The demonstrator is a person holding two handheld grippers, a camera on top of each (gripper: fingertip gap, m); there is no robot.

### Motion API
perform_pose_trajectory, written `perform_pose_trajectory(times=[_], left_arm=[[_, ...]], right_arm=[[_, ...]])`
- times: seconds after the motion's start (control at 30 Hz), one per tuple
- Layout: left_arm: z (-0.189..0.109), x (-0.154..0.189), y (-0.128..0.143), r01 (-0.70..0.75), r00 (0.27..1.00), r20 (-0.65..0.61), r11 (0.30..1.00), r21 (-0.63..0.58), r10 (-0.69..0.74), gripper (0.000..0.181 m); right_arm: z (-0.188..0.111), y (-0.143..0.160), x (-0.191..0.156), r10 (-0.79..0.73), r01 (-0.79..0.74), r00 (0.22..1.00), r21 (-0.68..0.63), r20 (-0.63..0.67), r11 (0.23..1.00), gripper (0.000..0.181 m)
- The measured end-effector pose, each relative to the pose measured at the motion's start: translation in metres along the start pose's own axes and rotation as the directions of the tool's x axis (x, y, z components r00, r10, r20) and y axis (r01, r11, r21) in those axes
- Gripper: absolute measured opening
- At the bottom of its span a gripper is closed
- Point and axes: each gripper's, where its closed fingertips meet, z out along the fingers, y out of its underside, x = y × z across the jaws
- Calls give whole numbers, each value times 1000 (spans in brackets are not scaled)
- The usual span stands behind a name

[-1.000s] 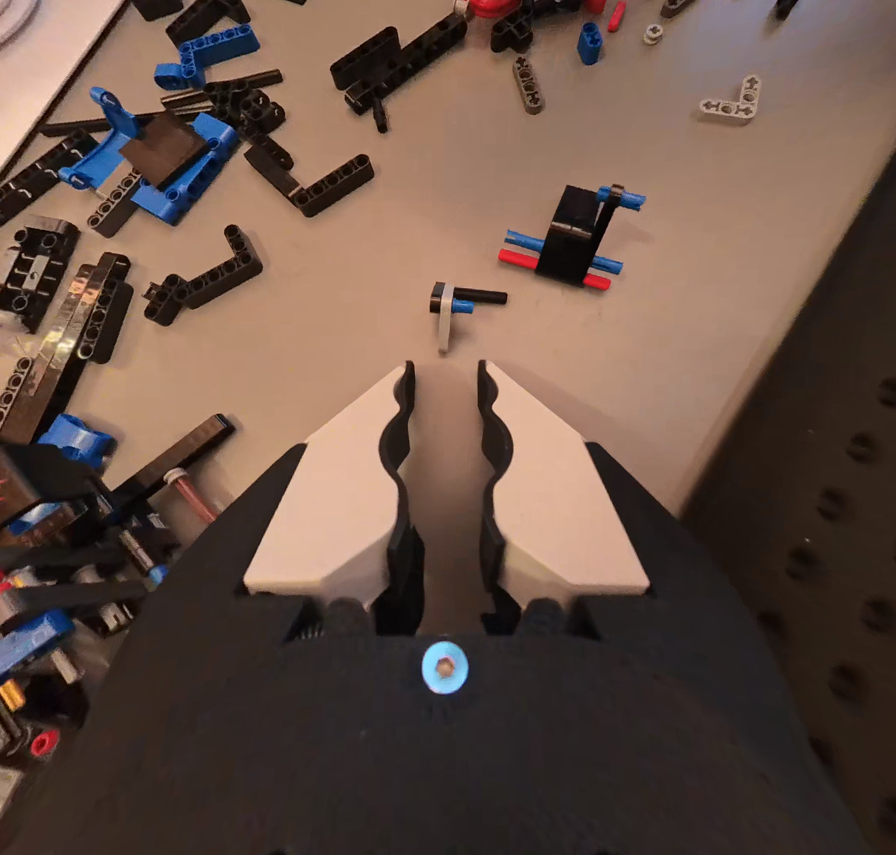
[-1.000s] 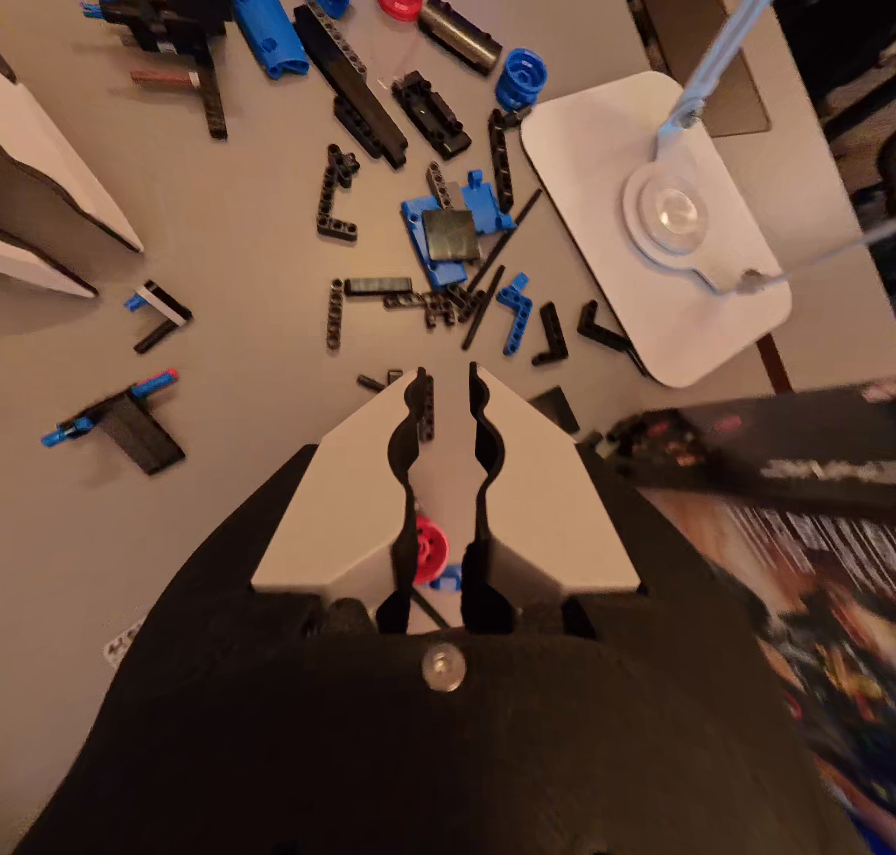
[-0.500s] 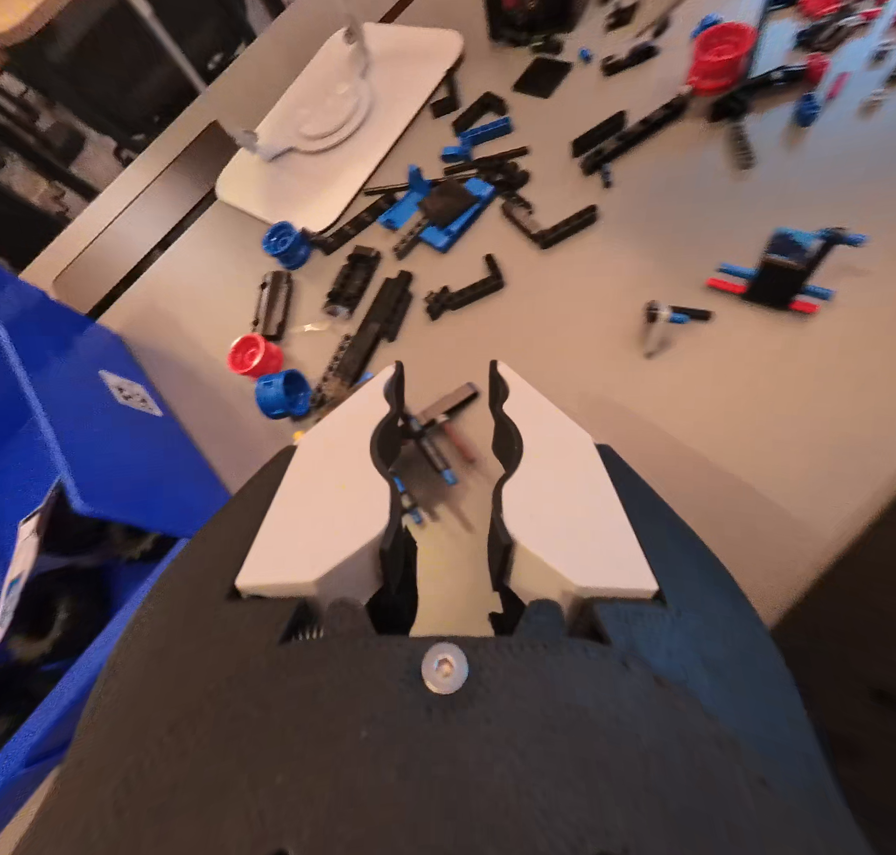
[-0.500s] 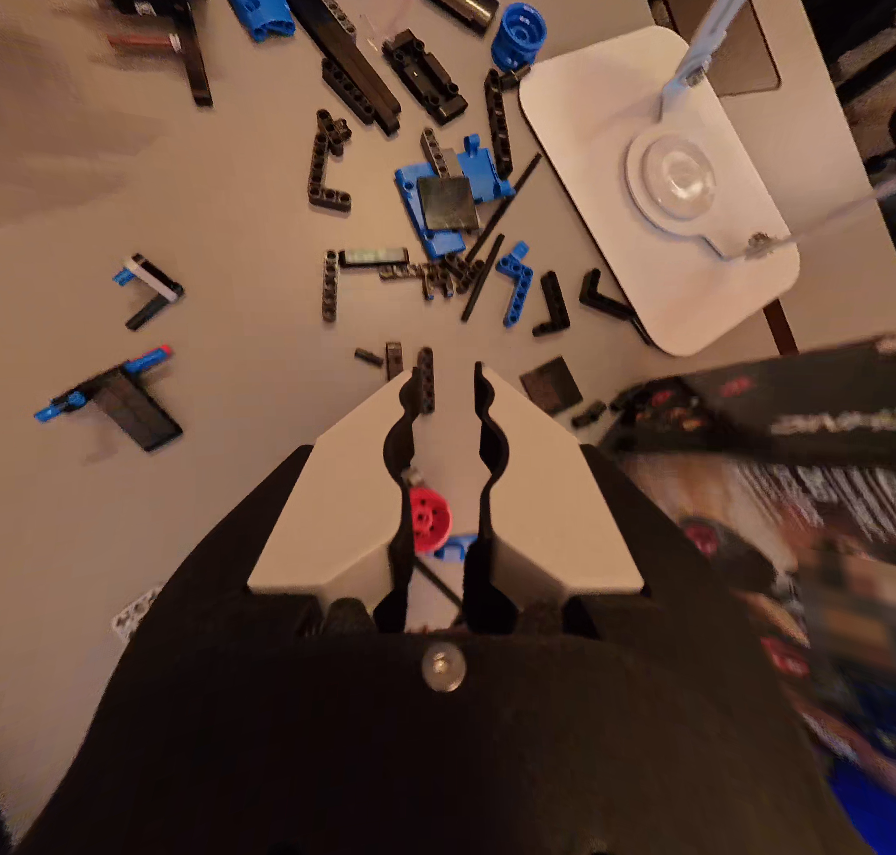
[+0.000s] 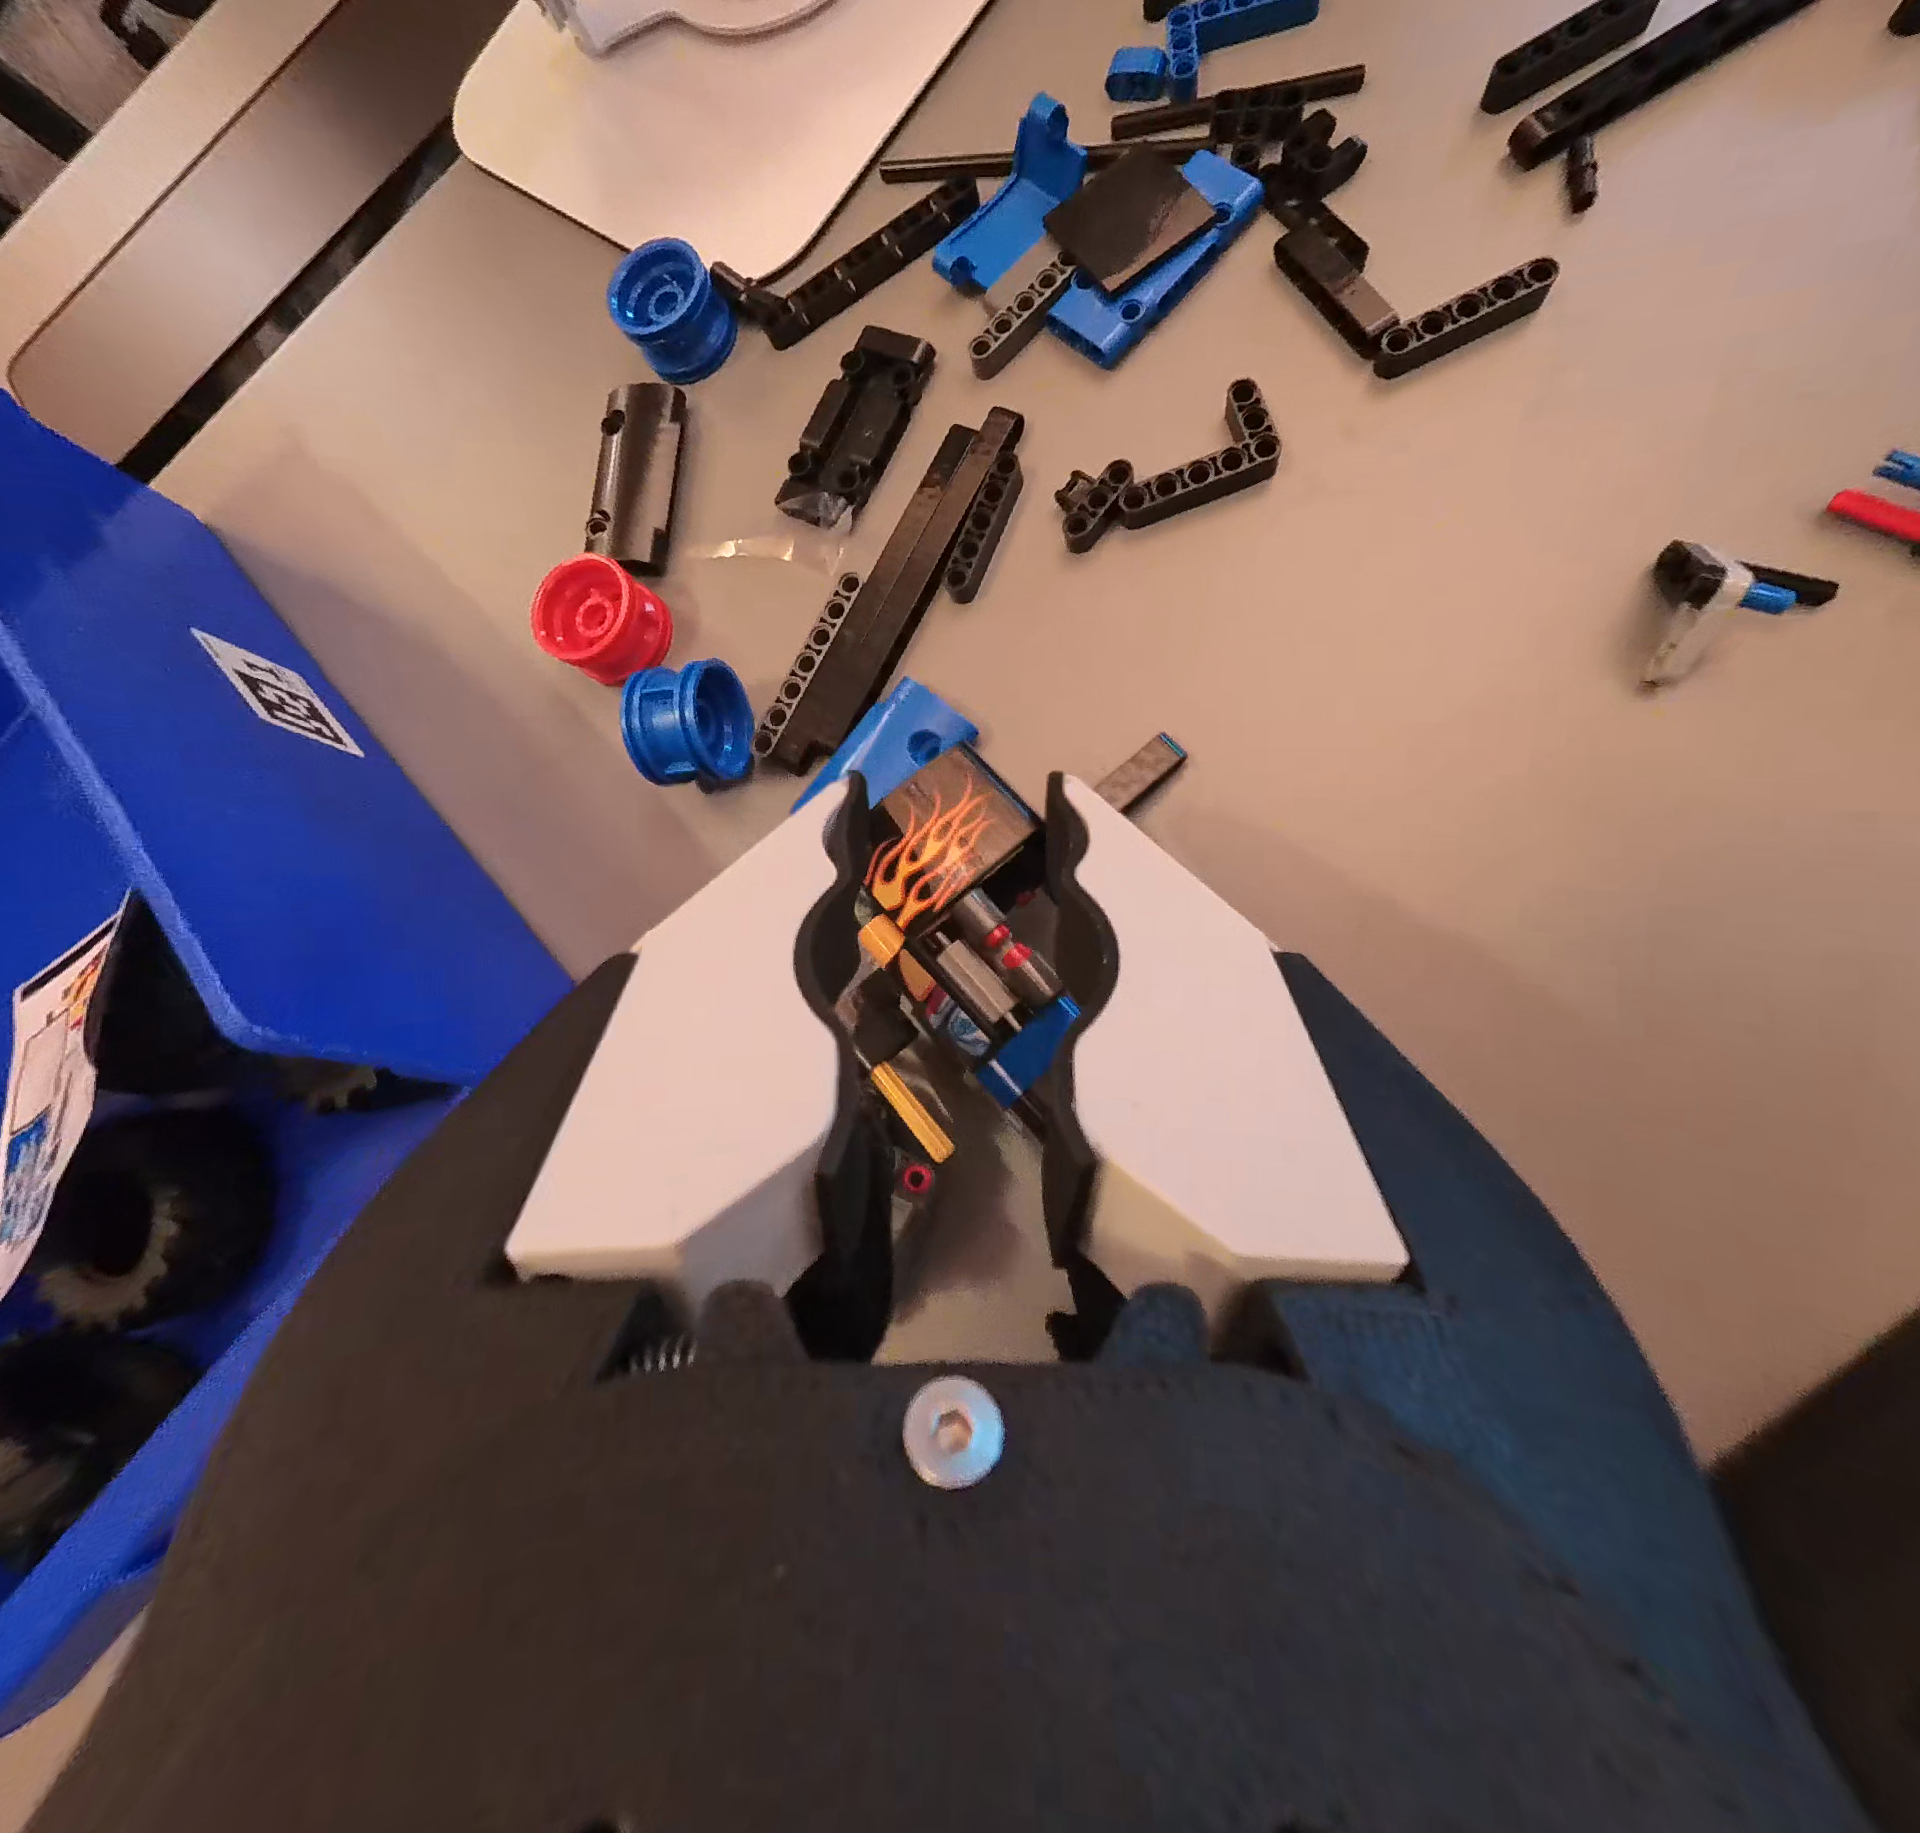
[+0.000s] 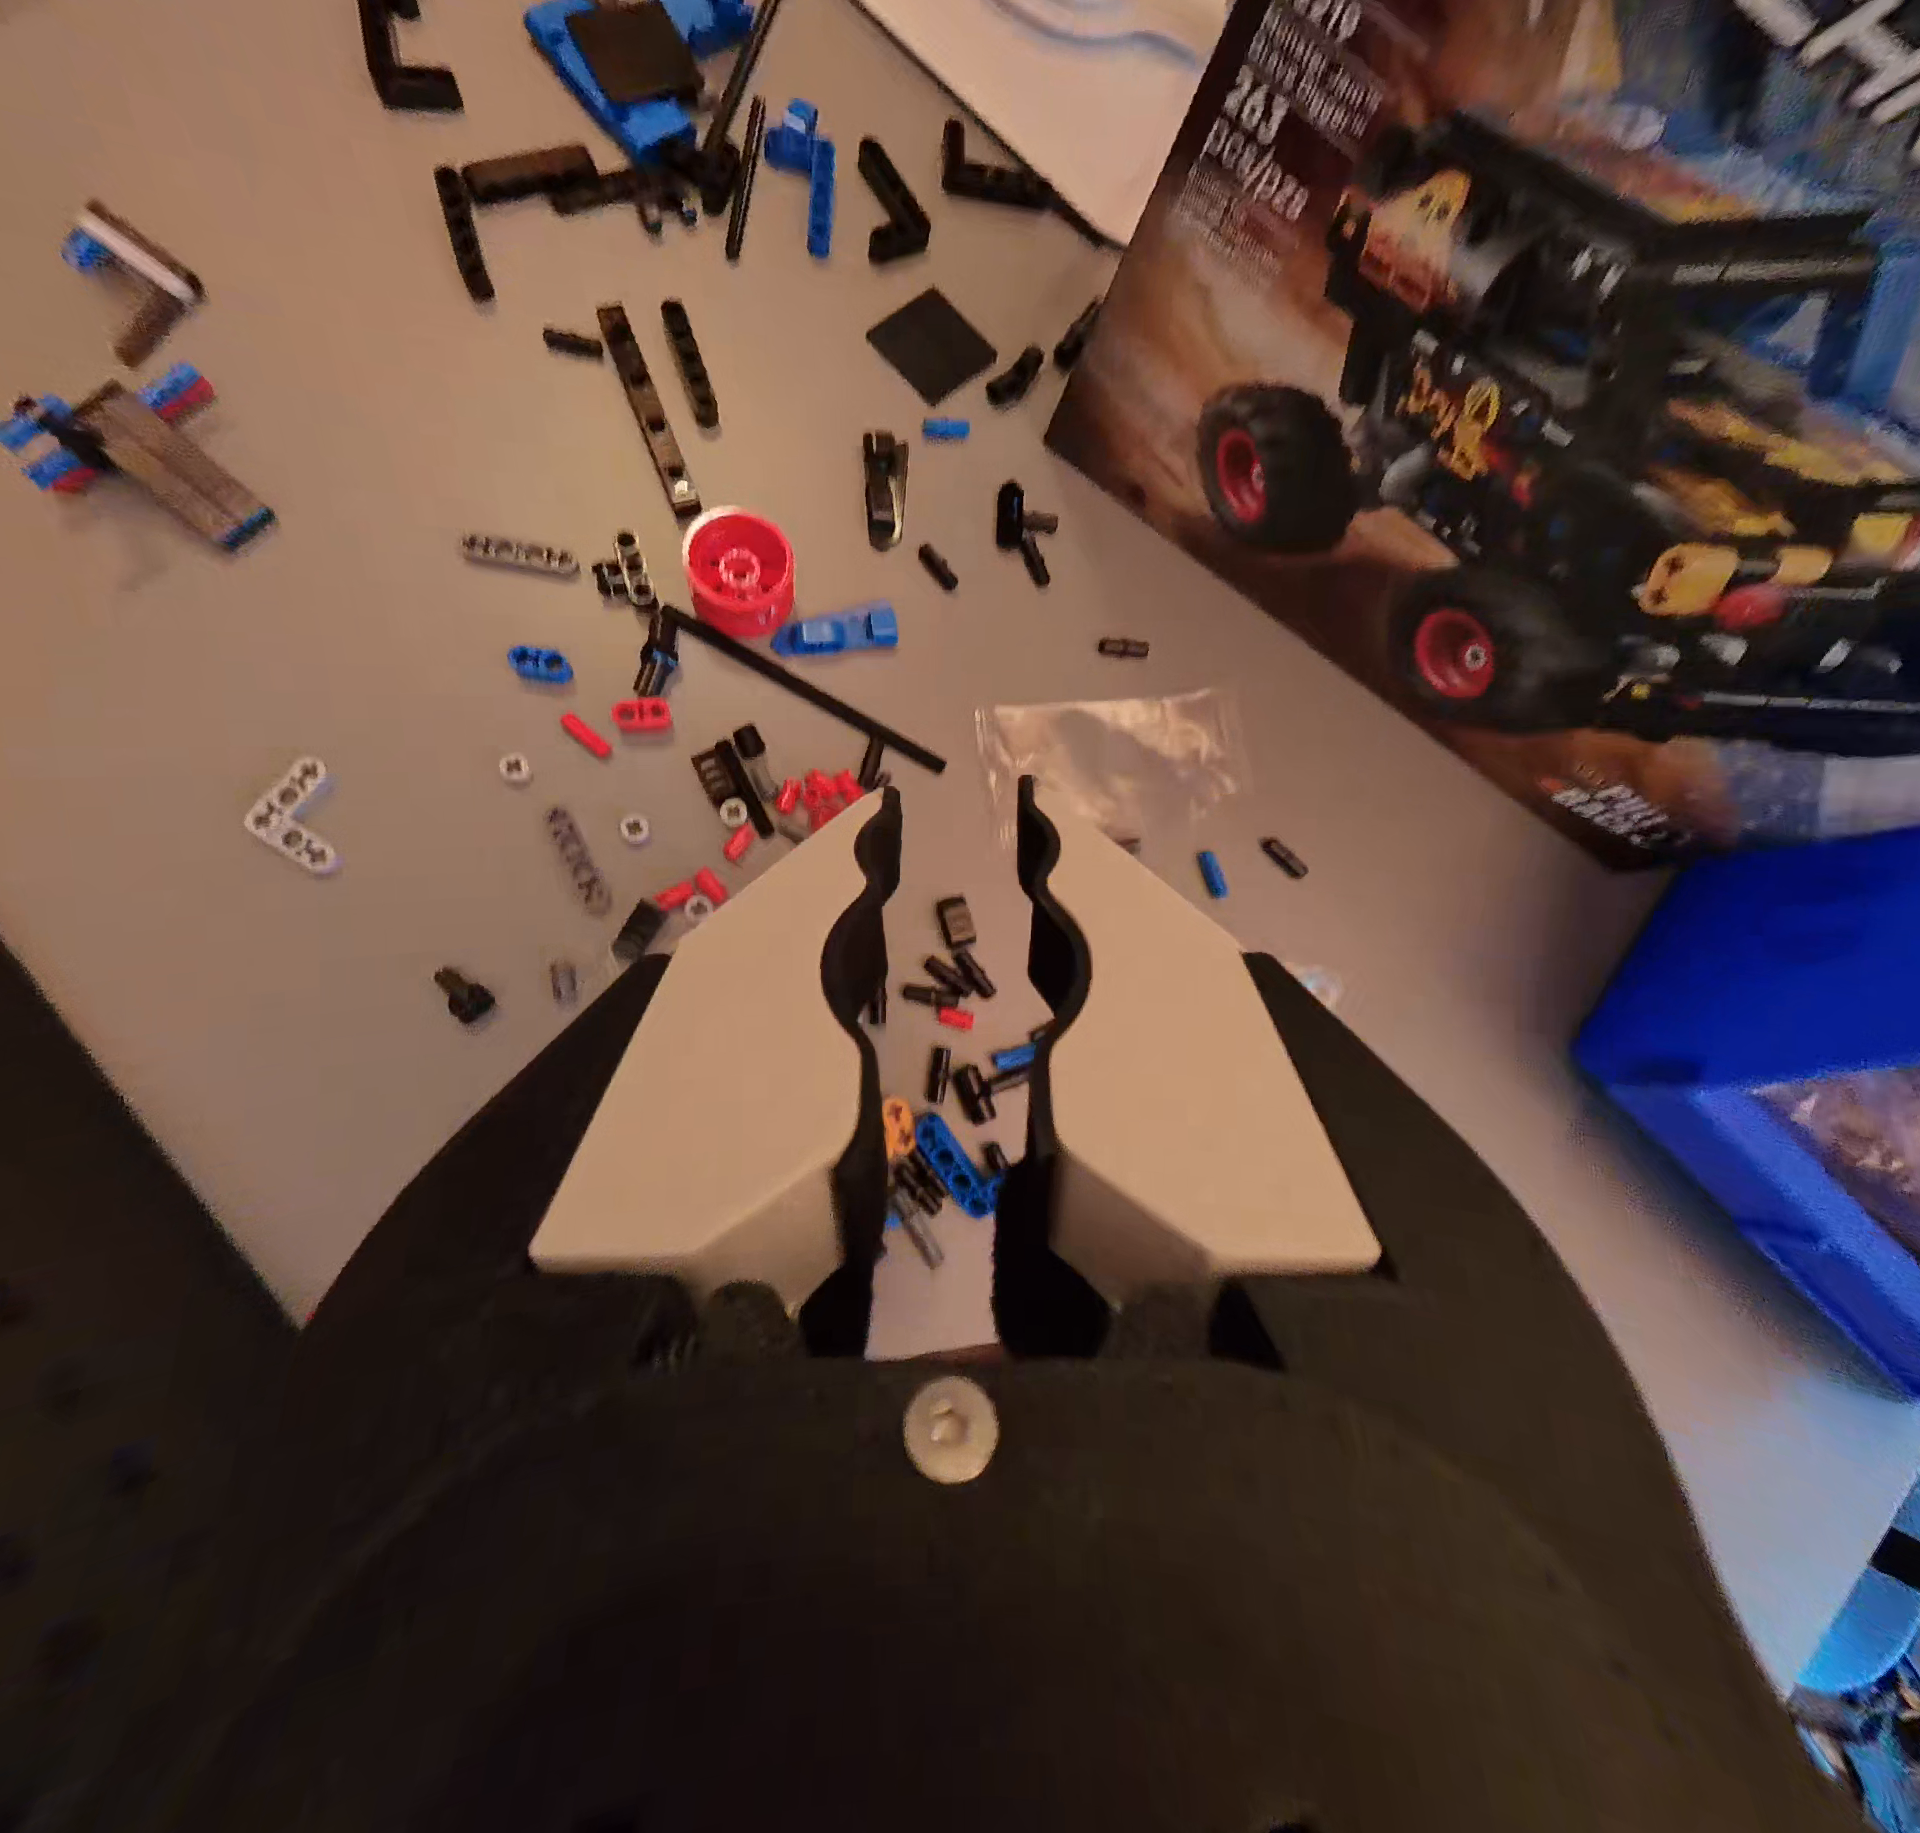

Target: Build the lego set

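A partly built lego assembly (image 5: 951,910), black with an orange flame panel on top and yellow, grey, red and blue pieces along its length, lies on the table between the left gripper's fingers; contact cannot be told. Beyond it loose pieces lie scattered: a red wheel hub (image 5: 601,620), two blue hubs (image 5: 686,721), long black beams (image 5: 904,578) and a blue frame with a black tile (image 5: 1112,235). In the right wrist view, small black, red and blue pins (image 6: 951,983) lie strewn near another red hub (image 6: 740,583) and a long black axle (image 6: 800,687).

Grey table (image 6: 1299,1004) strewn with loose lego pieces (image 6: 634,100), set box (image 6: 1558,381), blue bin (image 5: 239,848).
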Motion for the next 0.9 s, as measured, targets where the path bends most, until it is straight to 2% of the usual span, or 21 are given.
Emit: perform_pose_trajectory(times=[0.1, 0.23, 0.57, 0.73, 0.9], left_arm=[[-5, 3, 4, -10, 1000, -6, 1000, -2, 10, 28], [-13, 8, 11, -37, 999, -4, 999, -18, 37, 28], [-33, 14, 21, -50, 999, -2, 999, -1, 50, 29], [-48, 34, -14, -88, 996, 14, 986, 138, 87, 32], [-36, 80, -41, -88, 992, -64, 965, 248, 107, 30]], right_arm=[[0, 16, -2, -2, 2, 1000, -36, -1, 999, 21], [1, 24, -10, 1, 0, 1000, -34, 27, 999, 20], [8, 14, -10, -25, 26, 999, -24, 35, 999, 27], [17, -4, -15, -31, 31, 998, 9, 58, 999, 32], [57, -52, -46, -110, 103, 985, 57, 134, 993, 43]])
